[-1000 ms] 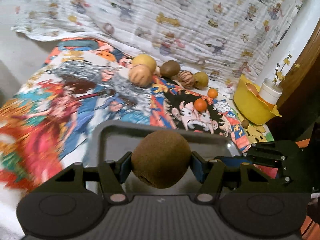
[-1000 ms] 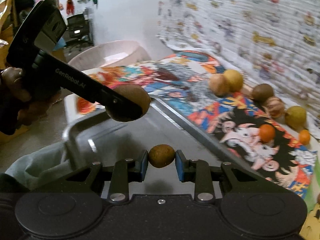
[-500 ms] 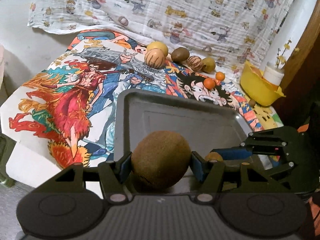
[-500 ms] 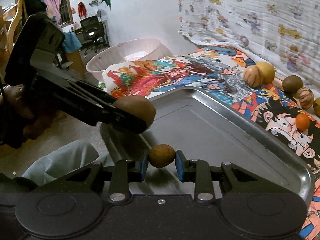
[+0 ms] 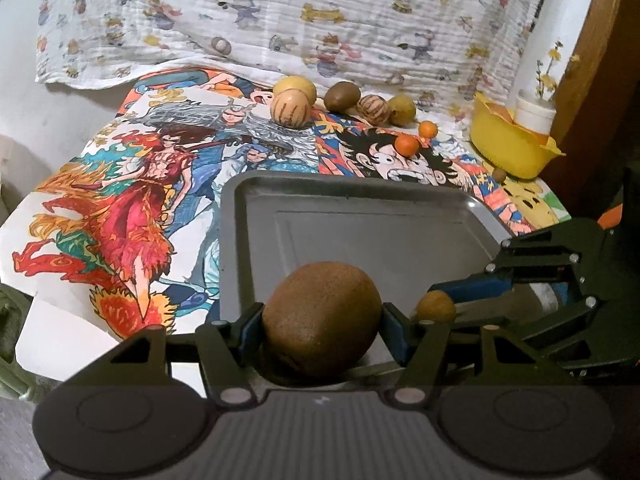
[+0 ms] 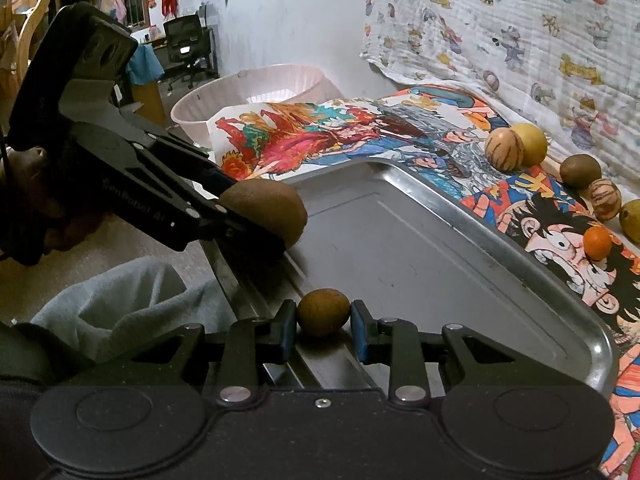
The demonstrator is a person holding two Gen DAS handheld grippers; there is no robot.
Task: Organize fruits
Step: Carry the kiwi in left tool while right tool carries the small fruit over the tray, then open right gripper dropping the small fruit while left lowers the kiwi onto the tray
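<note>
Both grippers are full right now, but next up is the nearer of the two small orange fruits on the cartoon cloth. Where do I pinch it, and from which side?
Pinch the nearer small round orange fruit across its widest middle, coming down from above. It is a smooth ball sitting free on the flat printed cartoon cloth, clear of the second orange fruit behind it, so fingers probably fit either side. Closing below or above the middle would likely squirt it out.

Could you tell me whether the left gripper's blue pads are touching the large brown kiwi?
Touching: the left wrist view shows both pads pressed against the kiwi's sides.
</note>
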